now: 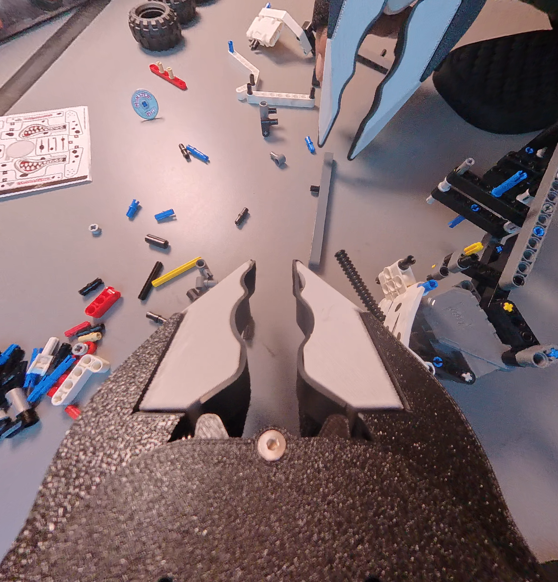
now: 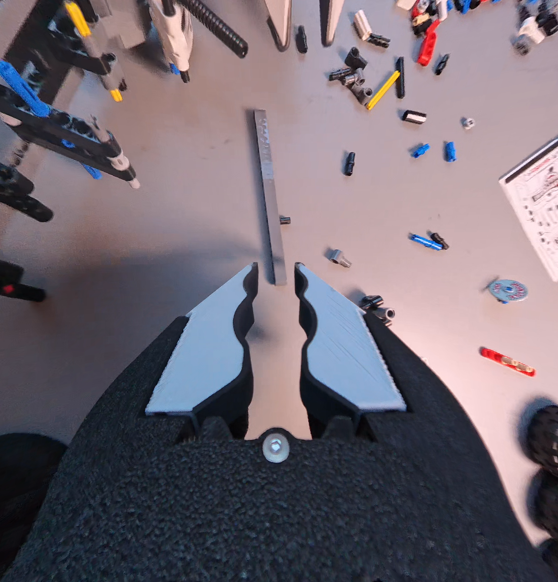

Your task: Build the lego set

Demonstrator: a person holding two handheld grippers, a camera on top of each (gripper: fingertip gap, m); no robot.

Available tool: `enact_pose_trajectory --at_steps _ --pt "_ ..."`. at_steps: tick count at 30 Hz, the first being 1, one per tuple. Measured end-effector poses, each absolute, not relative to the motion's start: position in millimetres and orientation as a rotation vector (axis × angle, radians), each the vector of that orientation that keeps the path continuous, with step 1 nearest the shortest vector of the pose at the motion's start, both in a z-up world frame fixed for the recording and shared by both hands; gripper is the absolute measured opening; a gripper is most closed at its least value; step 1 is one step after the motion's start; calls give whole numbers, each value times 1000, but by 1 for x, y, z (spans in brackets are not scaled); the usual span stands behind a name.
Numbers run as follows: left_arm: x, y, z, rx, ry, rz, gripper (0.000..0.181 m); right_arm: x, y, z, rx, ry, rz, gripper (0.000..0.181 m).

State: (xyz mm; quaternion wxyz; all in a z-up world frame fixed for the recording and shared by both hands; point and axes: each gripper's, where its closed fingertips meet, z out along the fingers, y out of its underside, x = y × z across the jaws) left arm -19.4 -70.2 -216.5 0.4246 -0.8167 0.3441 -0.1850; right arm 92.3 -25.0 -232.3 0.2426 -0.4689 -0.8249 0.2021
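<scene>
Grey table (image 2: 177,220) carrying scattered parts; long grey beam (image 2: 269,201) lying mid-table, clear of edges. Right gripper (image 2: 276,266) hovering released, straddling beam's near end. Left gripper (image 1: 274,263) also released, empty. Advising: centring beam between fingers, clamping squarely, avoiding black pin (image 2: 284,219) on beam's side.

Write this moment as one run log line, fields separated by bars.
left gripper: open, empty | right gripper: open, empty, facing long grey beam | beam: flat on table | chassis: partly built
</scene>
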Motion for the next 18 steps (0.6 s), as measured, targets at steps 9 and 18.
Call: enact_pose_trajectory --at_steps 9,18 --pt "-5 -75 -223 -2067 925 -529 21 80 -25 -239 -1167 -2320 570 7" --pt "-9 -70 -218 -2153 723 -788 27 48 -31 -203 -397 -1895 164 0"
